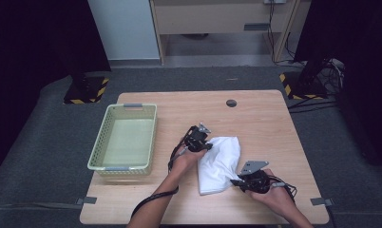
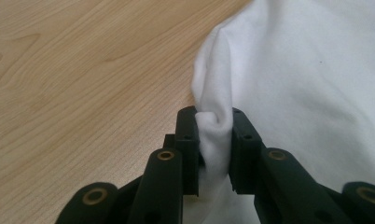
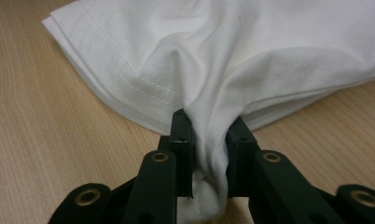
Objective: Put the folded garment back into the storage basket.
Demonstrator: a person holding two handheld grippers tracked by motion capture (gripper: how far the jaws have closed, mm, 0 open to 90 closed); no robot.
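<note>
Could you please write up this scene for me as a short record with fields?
surface: wooden table
cloth: white folded cloth, lying right of the table's middle
left gripper: shut on a bunched fold at the cloth's edge
right gripper: shut on a pinch of the cloth at its near hemmed edge
basket: pale green basket at the table's left, apart from the cloth, nothing visible inside
cloth state: still resting on the table, pulled up into ridges at both grips
</note>
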